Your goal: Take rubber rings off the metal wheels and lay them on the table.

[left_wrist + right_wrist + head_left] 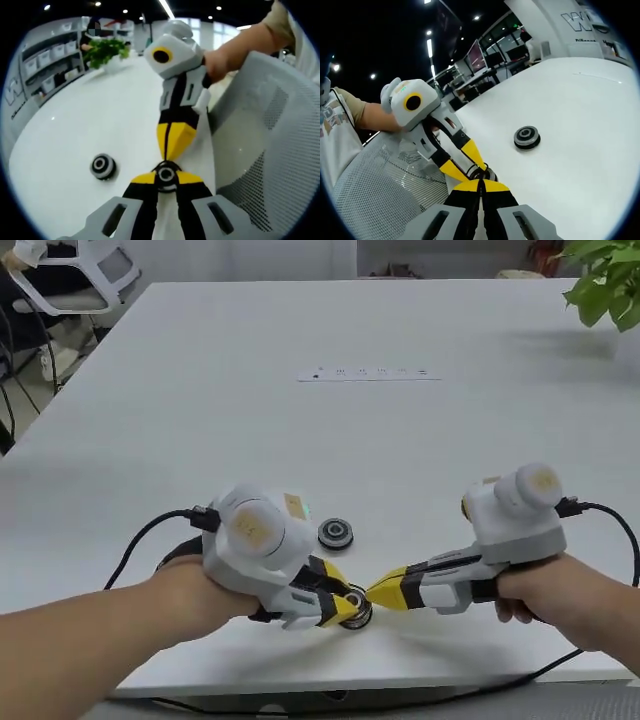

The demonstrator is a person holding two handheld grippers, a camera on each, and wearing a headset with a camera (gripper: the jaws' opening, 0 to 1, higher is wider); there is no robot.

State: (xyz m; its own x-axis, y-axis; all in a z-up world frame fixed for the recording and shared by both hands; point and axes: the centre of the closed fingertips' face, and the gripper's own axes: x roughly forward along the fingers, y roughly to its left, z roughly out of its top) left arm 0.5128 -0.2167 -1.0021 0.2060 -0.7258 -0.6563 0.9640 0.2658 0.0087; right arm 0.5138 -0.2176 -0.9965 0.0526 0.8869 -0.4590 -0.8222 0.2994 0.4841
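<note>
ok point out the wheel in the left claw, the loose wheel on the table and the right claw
held wheel (166, 175), left gripper view, on its round hub
loose wheel (335, 533), head view, on its centre
right claw (481, 183), right gripper view, midway between its shut yellow tips

Table (420, 440) smooth, slight sheen — wheel (526, 133) shiny metal, ring (527, 144) matt rubber.
</note>
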